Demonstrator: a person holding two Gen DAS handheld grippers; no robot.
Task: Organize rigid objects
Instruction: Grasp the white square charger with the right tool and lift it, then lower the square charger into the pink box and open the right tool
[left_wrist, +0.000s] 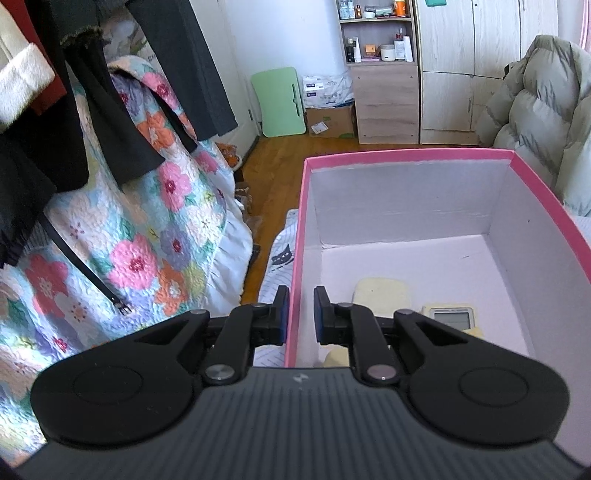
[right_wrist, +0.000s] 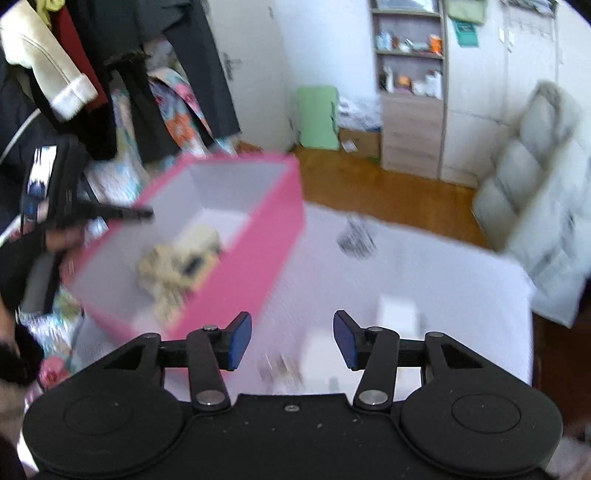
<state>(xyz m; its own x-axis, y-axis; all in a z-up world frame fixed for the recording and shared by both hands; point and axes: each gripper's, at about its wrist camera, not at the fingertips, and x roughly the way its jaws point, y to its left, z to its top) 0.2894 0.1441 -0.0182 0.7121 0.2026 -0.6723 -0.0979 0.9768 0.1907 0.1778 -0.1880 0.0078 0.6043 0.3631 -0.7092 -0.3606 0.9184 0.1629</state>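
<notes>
A pink box (left_wrist: 406, 155) with a white inside stands on the bed. My left gripper (left_wrist: 300, 314) straddles the box's left wall, one finger outside and one inside, shut on that wall. Inside lie a cream remote with a screen (left_wrist: 452, 317) and a pale yellow flat object (left_wrist: 382, 291). In the blurred right wrist view the pink box (right_wrist: 273, 236) appears tilted at left, with cream items (right_wrist: 181, 258) inside. My right gripper (right_wrist: 292, 341) is open and empty above the white bedsheet, near a white boxy object (right_wrist: 399, 314).
A floral quilt (left_wrist: 147, 221) and dark hanging clothes (left_wrist: 110, 92) are at left. A puffy grey-green jacket (left_wrist: 546, 110) lies at right. Beyond the wooden floor (left_wrist: 273, 166) stand a shelf unit (left_wrist: 384, 74), a wardrobe and a green board (left_wrist: 280, 103).
</notes>
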